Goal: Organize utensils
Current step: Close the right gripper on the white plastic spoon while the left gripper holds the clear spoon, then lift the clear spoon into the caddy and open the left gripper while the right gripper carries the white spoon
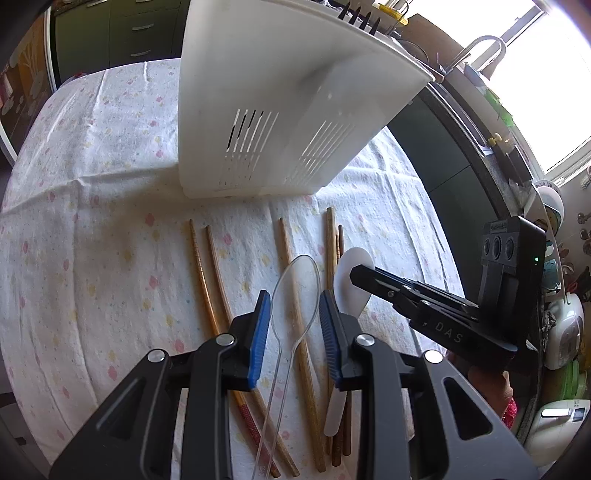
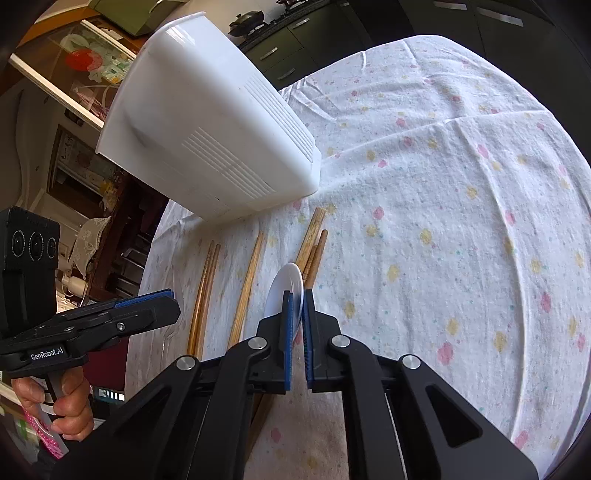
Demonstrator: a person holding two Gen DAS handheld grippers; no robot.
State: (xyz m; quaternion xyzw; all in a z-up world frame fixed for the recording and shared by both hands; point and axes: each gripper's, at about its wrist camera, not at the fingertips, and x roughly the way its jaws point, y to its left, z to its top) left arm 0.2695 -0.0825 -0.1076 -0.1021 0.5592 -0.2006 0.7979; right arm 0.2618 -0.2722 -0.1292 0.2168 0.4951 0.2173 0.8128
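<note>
A white slotted utensil basket [image 1: 280,107] stands on the flowered tablecloth; it also shows in the right wrist view [image 2: 207,136]. Several wooden chopsticks [image 1: 207,291] lie in front of it, also in the right wrist view [image 2: 247,284]. A clear plastic spoon [image 1: 295,291] lies between the open fingers of my left gripper [image 1: 293,332], which is low over it. My right gripper [image 2: 298,332] is shut on a white plastic spoon [image 2: 286,291], gripping its bowl edge-on. In the left wrist view the right gripper [image 1: 360,275] lies over the white spoon [image 1: 351,280].
The tablecloth [image 2: 443,206] covers a round table. Dark cabinets [image 1: 122,33] stand behind the table. A counter with a faucet [image 1: 484,48] and dishes [image 1: 561,325] runs along the right. My left gripper also shows in the right wrist view [image 2: 159,306].
</note>
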